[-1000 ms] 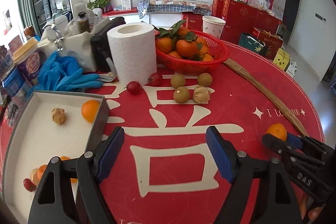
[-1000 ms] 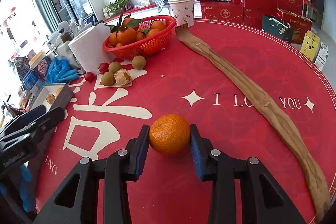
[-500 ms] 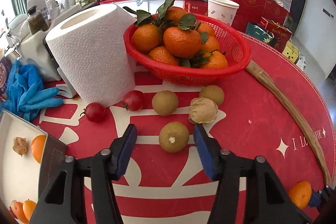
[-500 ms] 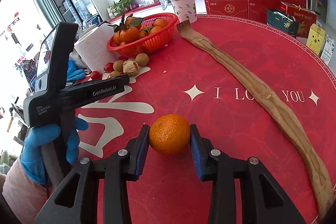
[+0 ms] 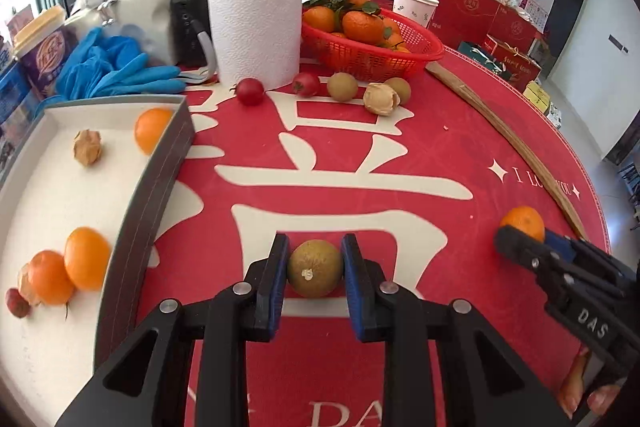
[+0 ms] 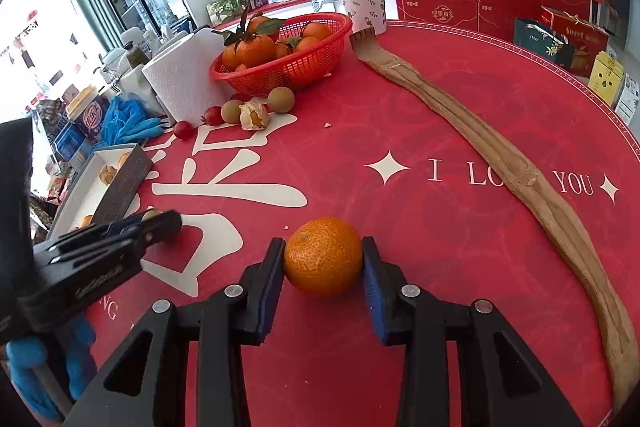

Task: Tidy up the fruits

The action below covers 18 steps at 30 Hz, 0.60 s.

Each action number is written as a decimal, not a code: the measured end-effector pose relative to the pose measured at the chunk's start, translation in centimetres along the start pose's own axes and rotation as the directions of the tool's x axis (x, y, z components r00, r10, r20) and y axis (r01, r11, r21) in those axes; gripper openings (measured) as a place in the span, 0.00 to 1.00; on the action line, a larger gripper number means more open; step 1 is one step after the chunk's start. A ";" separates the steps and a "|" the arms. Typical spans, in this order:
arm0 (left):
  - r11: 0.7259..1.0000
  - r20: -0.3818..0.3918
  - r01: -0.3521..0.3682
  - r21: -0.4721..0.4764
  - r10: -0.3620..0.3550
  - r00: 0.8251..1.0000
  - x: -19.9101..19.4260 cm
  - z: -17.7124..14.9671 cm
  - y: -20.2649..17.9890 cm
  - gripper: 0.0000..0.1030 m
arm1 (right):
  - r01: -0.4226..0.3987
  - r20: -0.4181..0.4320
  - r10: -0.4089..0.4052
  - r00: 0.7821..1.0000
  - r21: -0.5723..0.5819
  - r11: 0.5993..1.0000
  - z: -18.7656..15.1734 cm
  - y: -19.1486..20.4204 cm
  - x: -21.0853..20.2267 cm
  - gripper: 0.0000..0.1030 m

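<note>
My left gripper (image 5: 315, 243) holds a round brown-green fruit (image 5: 316, 273). Its jaws are closing, and both blue pads press on the fruit above the red tablecloth, right of the white box (image 5: 160, 183). Inside the box lie several oranges, husked fruits and a small red fruit. My right gripper (image 6: 323, 246) is shut on a tangerine (image 6: 323, 259) low over the cloth; the left wrist view shows it at the right (image 5: 520, 241). Loose fruit remains by the paper roll: two small red ones (image 5: 250, 91), two brown round ones (image 5: 342, 87) and a husked one (image 5: 380, 99).
A red basket (image 5: 372, 55) of leafy tangerines stands behind the loose fruit, beside a paper roll (image 5: 256, 27). Blue gloves (image 5: 116, 67) and jars crowd the back left. A long wooden back scratcher (image 6: 500, 163) lies across the right side. A paper cup (image 6: 362, 5) stands at the far edge.
My left gripper went forward to the loose fruit, closed on the brown-green one, and drew back with it beside the box. The right gripper kept still with its tangerine.
</note>
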State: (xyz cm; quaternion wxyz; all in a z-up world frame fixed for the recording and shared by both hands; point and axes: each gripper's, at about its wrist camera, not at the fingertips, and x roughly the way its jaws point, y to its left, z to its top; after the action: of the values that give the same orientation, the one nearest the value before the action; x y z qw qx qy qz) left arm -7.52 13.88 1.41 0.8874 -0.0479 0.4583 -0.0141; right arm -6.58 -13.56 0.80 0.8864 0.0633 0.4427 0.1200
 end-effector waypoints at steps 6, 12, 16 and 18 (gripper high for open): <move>0.999 0.060 -0.014 0.045 0.011 0.998 -0.7 -1.5 0.2 0.28 | 0.060 0.018 -0.059 0.998 -0.070 0.996 -0.4 1.7 0.4 0.38; 1.000 0.063 0.028 0.012 -0.029 0.998 -0.6 -1.1 0.6 0.28 | 0.075 0.025 -0.073 0.997 -0.082 0.994 -0.4 1.9 0.5 0.38; 1.000 0.062 0.007 0.026 -0.009 0.998 -0.6 -1.2 0.4 0.28 | 0.076 0.026 -0.074 0.997 -0.084 0.994 -0.4 1.9 0.5 0.38; 1.000 0.062 0.003 0.029 -0.005 0.998 -0.5 -1.1 0.2 0.28 | 0.072 0.026 -0.070 0.997 -0.080 0.994 -0.4 1.9 0.5 0.38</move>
State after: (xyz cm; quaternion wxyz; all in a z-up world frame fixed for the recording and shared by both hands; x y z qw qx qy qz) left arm -8.75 14.00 1.19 0.9018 -0.0365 0.4301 -0.0210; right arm -6.89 -11.61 0.60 0.8969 0.0129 0.4293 0.1055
